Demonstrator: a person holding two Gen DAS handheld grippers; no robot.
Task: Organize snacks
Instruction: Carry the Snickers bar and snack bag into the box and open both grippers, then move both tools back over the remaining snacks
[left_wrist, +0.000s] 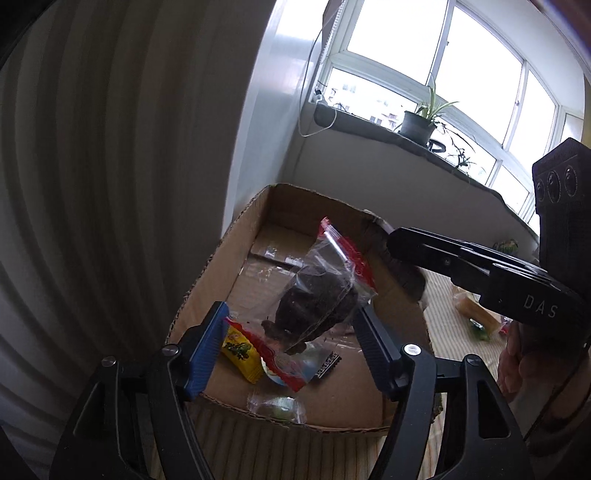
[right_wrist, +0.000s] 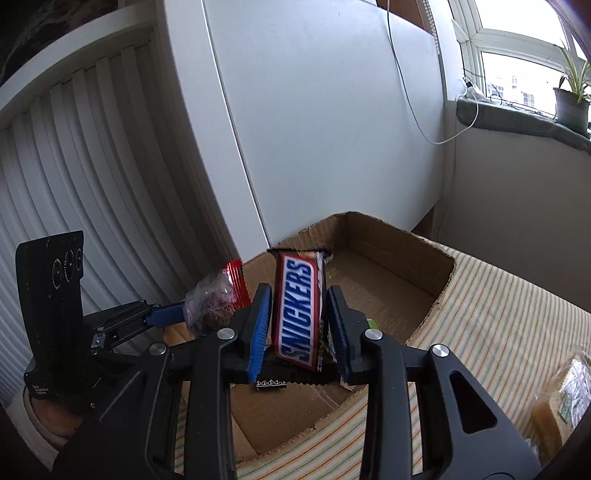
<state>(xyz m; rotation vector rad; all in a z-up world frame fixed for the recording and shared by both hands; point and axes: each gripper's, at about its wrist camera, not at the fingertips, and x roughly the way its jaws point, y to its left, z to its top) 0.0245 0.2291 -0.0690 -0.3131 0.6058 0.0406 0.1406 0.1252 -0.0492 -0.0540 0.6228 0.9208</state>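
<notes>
My right gripper is standing spread around the Snickers bar, whose long axis is running away from me with its far end tipped up over the cardboard box, the pads not pressing it. My left gripper is likewise gaping beside a clear zip bag of dark snack, its red strip pointing toward the box's far wall. The box is sitting on a striped cloth, below a windowsill with a potted plant.

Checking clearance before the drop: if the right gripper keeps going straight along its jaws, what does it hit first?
Likely the cardboard box: its floor or far wall lies beyond the Snickers bar that sits between the jaws of the right gripper. Depth is unclear.
</notes>
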